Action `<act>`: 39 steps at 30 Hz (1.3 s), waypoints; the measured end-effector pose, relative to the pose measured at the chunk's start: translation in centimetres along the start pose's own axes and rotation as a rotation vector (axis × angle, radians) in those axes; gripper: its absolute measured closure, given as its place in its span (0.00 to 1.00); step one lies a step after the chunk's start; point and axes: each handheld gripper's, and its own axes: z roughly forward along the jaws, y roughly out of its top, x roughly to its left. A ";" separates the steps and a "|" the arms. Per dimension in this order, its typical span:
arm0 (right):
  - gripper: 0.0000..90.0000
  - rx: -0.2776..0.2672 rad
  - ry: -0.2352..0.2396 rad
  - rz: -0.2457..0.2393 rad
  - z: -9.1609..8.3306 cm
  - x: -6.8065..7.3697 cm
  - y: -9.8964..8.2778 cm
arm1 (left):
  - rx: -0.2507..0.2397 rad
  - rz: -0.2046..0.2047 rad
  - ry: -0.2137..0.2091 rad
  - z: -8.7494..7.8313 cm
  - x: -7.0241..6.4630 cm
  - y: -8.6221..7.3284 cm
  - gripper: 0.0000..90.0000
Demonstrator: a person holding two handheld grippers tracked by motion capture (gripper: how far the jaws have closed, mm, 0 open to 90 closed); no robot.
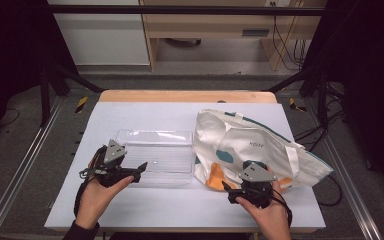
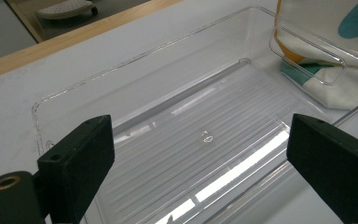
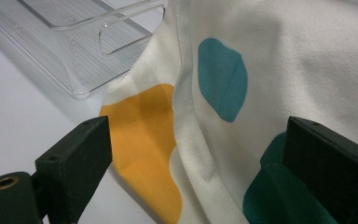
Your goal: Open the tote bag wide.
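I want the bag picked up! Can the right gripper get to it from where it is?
Probably yes. The right gripper is open, right at the near edge of the tote bag, and nothing lies between its fingers and the cloth.

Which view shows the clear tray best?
The high view: the whole clear tray lies beside the tote bag. The left gripper view gives its ribbed floor close up; the right gripper view catches one handled end.

Clear plastic tray [image 1: 152,156] touching printed tote bag [image 1: 252,145] on white table [image 1: 145,207].
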 end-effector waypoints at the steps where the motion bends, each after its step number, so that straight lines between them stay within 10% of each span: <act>1: 0.10 -0.001 0.000 -0.006 0.0 0.0 0.0 | -0.002 0.002 -0.001 0.0 -0.1 0.0 0.08; 23: 0.13 -0.029 0.050 -0.083 -3.0 -1.1 2.7 | -0.026 0.071 -0.059 -0.3 -1.6 3.3 0.07; 39: 0.55 0.016 -0.041 -0.145 -5.9 -7.8 8.1 | -0.027 0.086 -0.065 -1.2 -1.9 3.1 0.08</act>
